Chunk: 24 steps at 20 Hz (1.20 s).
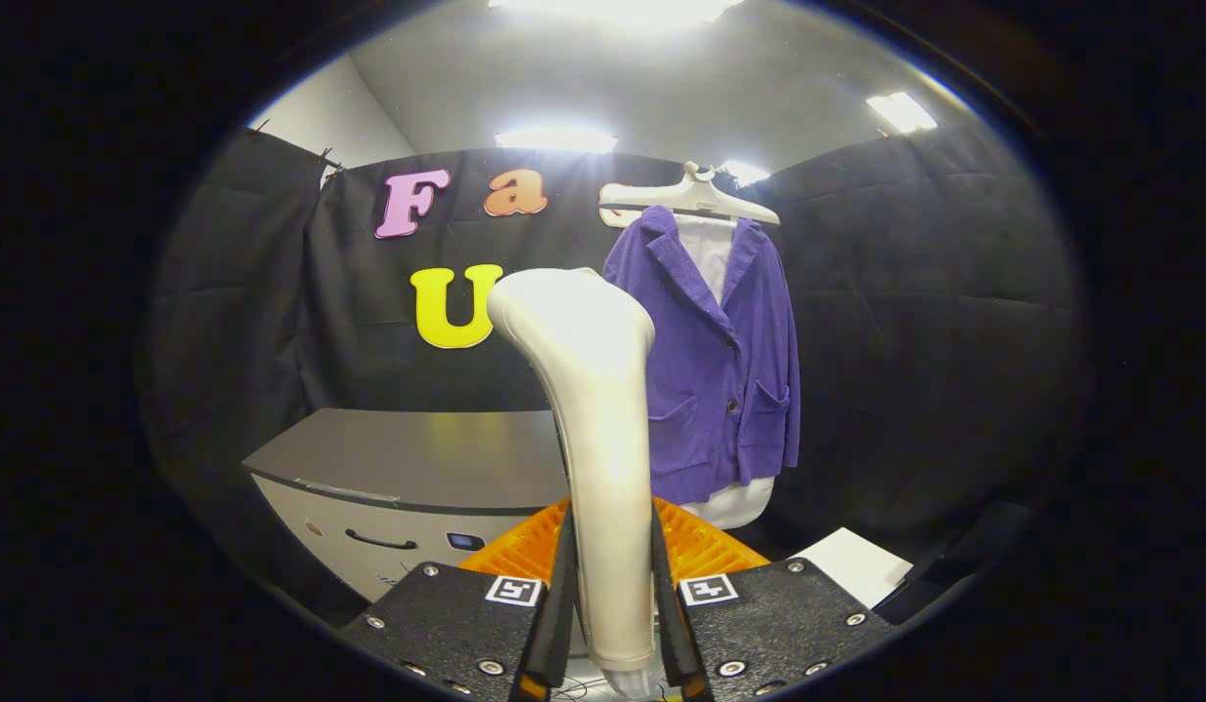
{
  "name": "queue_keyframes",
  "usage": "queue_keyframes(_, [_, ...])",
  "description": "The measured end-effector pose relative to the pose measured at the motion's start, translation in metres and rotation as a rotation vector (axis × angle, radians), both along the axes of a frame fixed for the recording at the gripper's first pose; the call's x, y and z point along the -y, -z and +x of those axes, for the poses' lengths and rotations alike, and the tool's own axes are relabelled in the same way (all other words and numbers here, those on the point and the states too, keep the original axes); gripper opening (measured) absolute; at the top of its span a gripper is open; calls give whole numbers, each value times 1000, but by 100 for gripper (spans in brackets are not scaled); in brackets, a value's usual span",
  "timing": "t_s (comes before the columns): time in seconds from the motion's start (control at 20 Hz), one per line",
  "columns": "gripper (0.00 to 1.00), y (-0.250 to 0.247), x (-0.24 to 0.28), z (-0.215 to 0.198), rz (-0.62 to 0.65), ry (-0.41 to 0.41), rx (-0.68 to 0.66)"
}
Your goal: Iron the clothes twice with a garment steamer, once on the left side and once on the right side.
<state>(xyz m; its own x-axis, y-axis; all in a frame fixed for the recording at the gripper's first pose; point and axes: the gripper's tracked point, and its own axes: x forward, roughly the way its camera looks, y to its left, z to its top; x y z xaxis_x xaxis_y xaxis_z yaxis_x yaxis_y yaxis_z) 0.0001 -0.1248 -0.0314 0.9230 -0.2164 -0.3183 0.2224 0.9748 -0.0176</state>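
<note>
A cream-white garment steamer [598, 429] stands upright between my fingers, its rounded head rising well above them. My gripper [610, 575] is shut on the steamer's handle, both fingers pressing its sides. Beyond it hangs a purple jacket [715, 356] over a white shirt [708, 249] on a white hanger [695, 195] against the black cloth wall. The steamer's head sits just left of the jacket's left side and hides part of that edge. How far the head is from the fabric I cannot tell.
A grey cabinet [417, 468] with a drawer handle stands left of the jacket, beyond my fingers. A ribbed orange piece [700, 546] lies just behind the fingers. A white surface corner [856, 565] shows to the right, below the jacket.
</note>
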Motion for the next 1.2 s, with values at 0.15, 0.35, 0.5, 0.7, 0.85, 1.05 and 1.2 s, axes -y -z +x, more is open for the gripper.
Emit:
queue_keyframes(0.15, [37, -15, 13, 3, -18, 1, 41])
queue_keyframes(0.35, [37, -43, 32, 18, -31, 34, 105])
queue_keyframes(0.5, [37, -65, 48, 35, -60, 66, 151])
queue_keyframes(0.7, [37, -87, 73, 64, -75, 122, 206])
queue_keyframes(0.85, [37, -97, 96, 87, -76, 168, 232])
queue_keyframes(1.05, [37, -106, 126, 119, -86, 227, 258])
queue_keyframes(1.2, [37, -116, 141, 156, -130, 245, 285])
